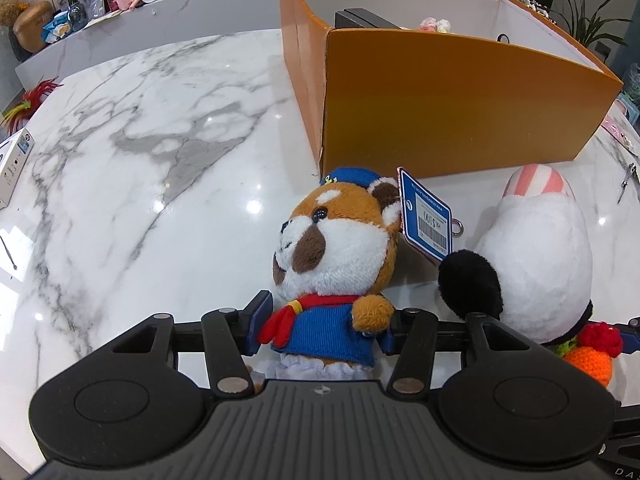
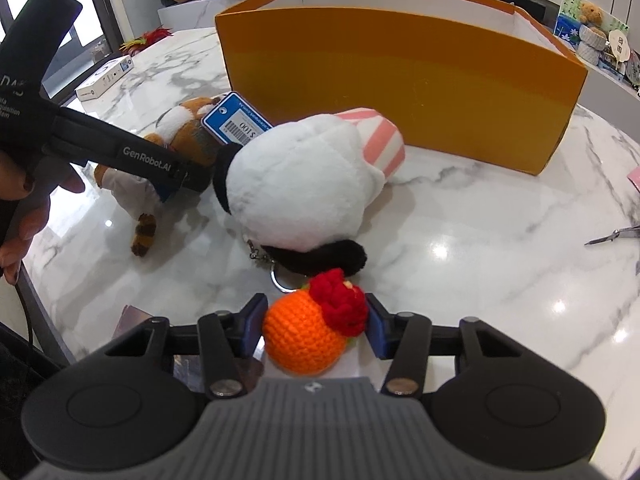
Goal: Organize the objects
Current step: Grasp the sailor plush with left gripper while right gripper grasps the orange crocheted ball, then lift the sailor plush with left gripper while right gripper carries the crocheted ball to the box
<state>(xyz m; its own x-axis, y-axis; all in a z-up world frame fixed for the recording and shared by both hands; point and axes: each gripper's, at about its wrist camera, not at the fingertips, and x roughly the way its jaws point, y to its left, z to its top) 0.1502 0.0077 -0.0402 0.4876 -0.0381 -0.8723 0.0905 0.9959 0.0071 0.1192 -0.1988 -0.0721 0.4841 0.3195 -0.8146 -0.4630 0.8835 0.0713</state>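
Observation:
A brown and white raccoon plush (image 1: pixel 340 248) in a blue outfit, with a blue price tag (image 1: pixel 426 214), lies on the marble table (image 1: pixel 140 160); my left gripper (image 1: pixel 322 328) is shut on its body. Beside it lies a white plush with black ears (image 2: pixel 304 184) and a pink striped part. An orange crocheted ball with a red top (image 2: pixel 308 332) hangs by a keyring from that plush, and my right gripper (image 2: pixel 316 328) is shut on the ball. The left gripper (image 2: pixel 172 176) and a hand (image 2: pixel 24 200) show at left in the right wrist view. The orange box (image 1: pixel 460 108) stands open behind the toys.
A white carton (image 2: pixel 105 78) lies at the table's left edge near red feathers (image 2: pixel 148 36). Scissors (image 2: pixel 616 234) lie at the right. A counter behind carries plants, a vase and small ornaments (image 1: pixel 68 12). Bare marble spreads left of the box.

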